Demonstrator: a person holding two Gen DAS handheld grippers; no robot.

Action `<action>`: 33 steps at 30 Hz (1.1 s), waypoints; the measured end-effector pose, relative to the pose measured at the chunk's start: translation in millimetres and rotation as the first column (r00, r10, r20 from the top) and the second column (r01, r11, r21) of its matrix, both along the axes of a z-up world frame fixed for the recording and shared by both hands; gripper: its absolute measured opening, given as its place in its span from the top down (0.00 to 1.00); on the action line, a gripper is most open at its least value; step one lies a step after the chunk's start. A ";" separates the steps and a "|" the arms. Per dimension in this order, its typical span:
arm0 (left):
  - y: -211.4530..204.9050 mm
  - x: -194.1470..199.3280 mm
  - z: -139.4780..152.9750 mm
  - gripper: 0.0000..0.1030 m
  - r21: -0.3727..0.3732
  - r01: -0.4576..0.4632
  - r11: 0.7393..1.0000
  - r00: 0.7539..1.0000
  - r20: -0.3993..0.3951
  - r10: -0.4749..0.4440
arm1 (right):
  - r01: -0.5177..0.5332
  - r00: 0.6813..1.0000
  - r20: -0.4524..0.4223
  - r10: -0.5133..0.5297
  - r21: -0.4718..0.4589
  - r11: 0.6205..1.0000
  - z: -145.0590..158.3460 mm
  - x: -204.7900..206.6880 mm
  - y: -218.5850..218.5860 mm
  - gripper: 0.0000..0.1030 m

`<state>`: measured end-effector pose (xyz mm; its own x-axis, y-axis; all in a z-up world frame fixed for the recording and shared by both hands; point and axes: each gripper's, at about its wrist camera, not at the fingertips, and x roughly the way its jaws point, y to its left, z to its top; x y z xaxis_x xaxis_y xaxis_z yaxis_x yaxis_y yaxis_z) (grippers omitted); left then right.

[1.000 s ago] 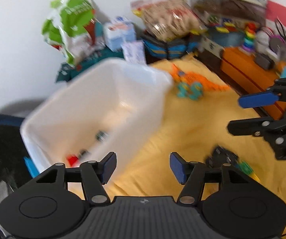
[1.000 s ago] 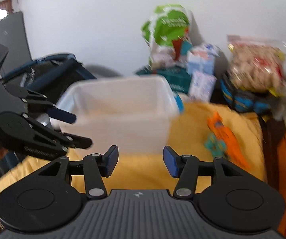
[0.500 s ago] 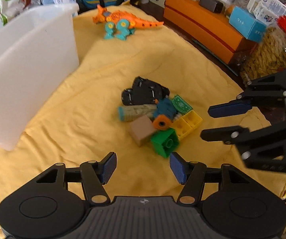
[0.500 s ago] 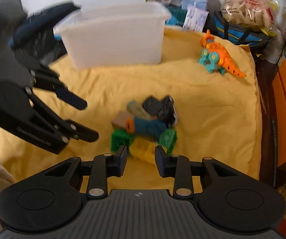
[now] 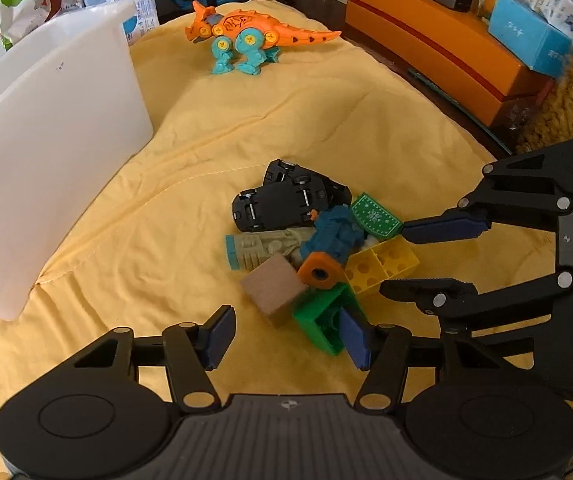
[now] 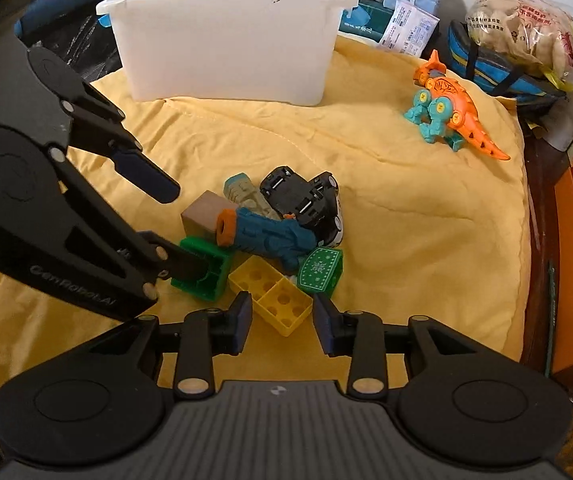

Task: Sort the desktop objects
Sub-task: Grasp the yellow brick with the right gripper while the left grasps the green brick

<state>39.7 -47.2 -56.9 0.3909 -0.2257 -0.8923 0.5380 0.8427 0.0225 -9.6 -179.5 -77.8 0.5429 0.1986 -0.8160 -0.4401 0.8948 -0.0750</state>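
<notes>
A pile of toys lies on the yellow cloth (image 5: 246,120): black toy cars (image 5: 282,200), a teal toy with an orange end (image 6: 266,236), a beige cylinder (image 5: 262,246), a wooden block (image 5: 274,292), a green brick (image 5: 318,320), a yellow brick (image 6: 274,296) and a green patterned brick (image 6: 320,270). My left gripper (image 5: 286,336) is open just before the wooden block, with the green brick against its right finger. My right gripper (image 6: 282,312) has its jaws opening, and the yellow brick's near corner sits between its fingertips, untouched by the pads.
A white plastic bin (image 6: 226,36) stands at the cloth's far left. An orange and teal dinosaur (image 6: 446,104) stands at the back. Orange boxes (image 5: 438,44), snack bags and clutter line the right and far edges.
Both grippers have come down from beside the bin to the toy pile. The right jaws narrowed, then widened slightly. The left jaws look the same.
</notes>
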 end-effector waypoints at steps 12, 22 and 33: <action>7.0 -19.4 -0.4 0.83 0.033 0.074 0.997 0.995 0.071 -0.076 | -0.009 1.000 -0.023 0.009 0.011 1.000 -4.5 -12.5 -3.9 0.79; 35.0 -30.4 -11.2 0.80 0.027 0.032 0.999 0.999 0.020 -0.033 | -0.007 0.999 -0.035 0.012 0.143 0.990 22.8 -30.4 -6.7 0.83; -0.1 -22.2 -6.5 0.46 0.051 0.151 0.987 0.980 0.120 -0.156 | -0.037 0.999 -0.021 0.038 0.047 0.998 -5.0 -4.9 3.6 0.55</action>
<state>17.5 -47.3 -63.4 0.4623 -0.2551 -0.8492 0.6516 0.7473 0.1302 -14.5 -175.9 -82.9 0.5162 0.2569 -0.8171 -0.4744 0.8800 -0.0231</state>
